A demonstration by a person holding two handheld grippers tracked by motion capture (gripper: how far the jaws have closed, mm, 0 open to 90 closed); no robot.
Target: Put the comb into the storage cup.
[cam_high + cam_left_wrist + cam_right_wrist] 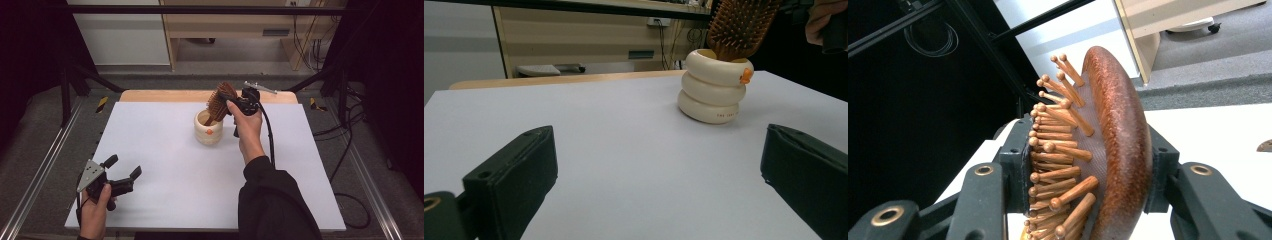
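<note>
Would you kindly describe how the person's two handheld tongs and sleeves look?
Both tongs are black with two blocky jaws. The left tongs carry a grey three-cornered plate; the right tongs trail a black cable. The right arm wears a black sleeve.

The hairbrush (218, 103) stands tilted with its handle end down inside the ringed cup (208, 131), its head clamped between the right gripper's (235, 101) jaws, just right of the cup. The left gripper (123, 171) rests at the table's (175, 185) near left corner, well apart, jaws spread toward the cup.
</note>
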